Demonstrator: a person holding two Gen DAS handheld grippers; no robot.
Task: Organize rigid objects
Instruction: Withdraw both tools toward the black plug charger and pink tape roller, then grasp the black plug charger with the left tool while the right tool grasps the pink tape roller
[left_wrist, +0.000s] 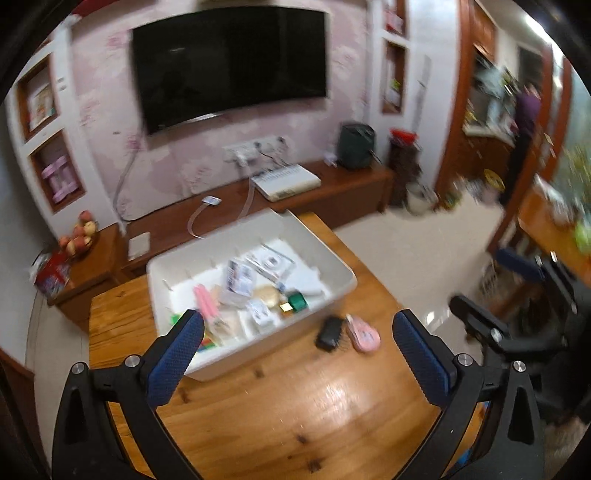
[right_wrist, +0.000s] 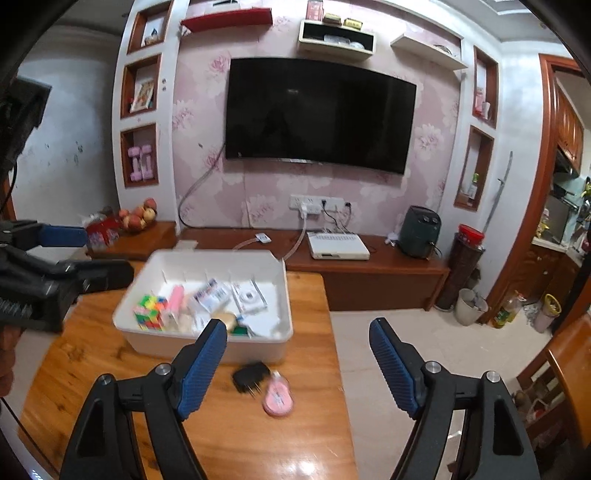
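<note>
Your left gripper (left_wrist: 295, 332) and right gripper (right_wrist: 297, 341) both hang with fingers apart, holding nothing. The white bin (right_wrist: 280, 280) sits mid-frame on the table (right_wrist: 236, 435), holding small items. A black plug (right_wrist: 250, 376) and pink case (right_wrist: 277, 398) lie just below it.

A glossy wooden bench (right_wrist: 229, 424) carries a white plastic bin (right_wrist: 207, 347) on its far half. Just beside the bin's near right corner lie a black plug adapter (right_wrist: 250, 376) and a pink oval tape dispenser (right_wrist: 277, 398), side by side and touching or nearly so.
</note>
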